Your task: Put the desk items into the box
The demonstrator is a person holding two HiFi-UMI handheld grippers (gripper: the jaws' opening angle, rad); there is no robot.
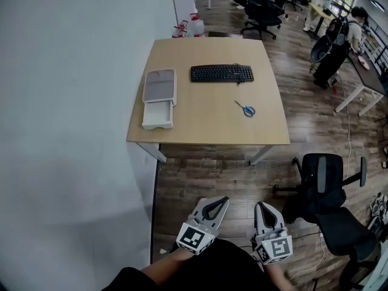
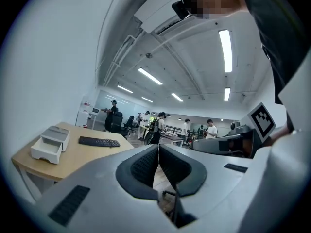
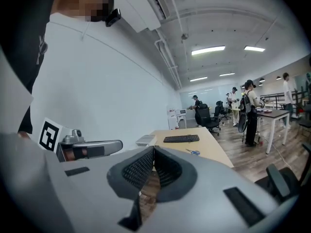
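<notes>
Left tool (image 1: 222, 201): clenched on nothing, pads pressed together, held low in front of the person.
Right tool (image 1: 262, 206): clenched and empty too, just beside the left one.
Table (image 1: 206, 125): well ahead of both tools, across bare wooden floor, its left edge by the white wall.
Box (image 1: 157, 125): white, near the table's left edge, its tray drawn out toward the near side.
Keyboard (image 1: 222, 73): black, right of the box and apart from it.
Scissors (image 1: 245, 109): blue-handled, lying flat toward the near right, apart from the keyboard.
Step in hand: the approach, I'd judge; nothing is packed yet.
Doing it well: let the jaws part before reaching in. The right tool is better placed for the scissors. They lie flat, so come in low and pinch across the handles. The keyboard looks longer than the tray and may need both tools.
</notes>
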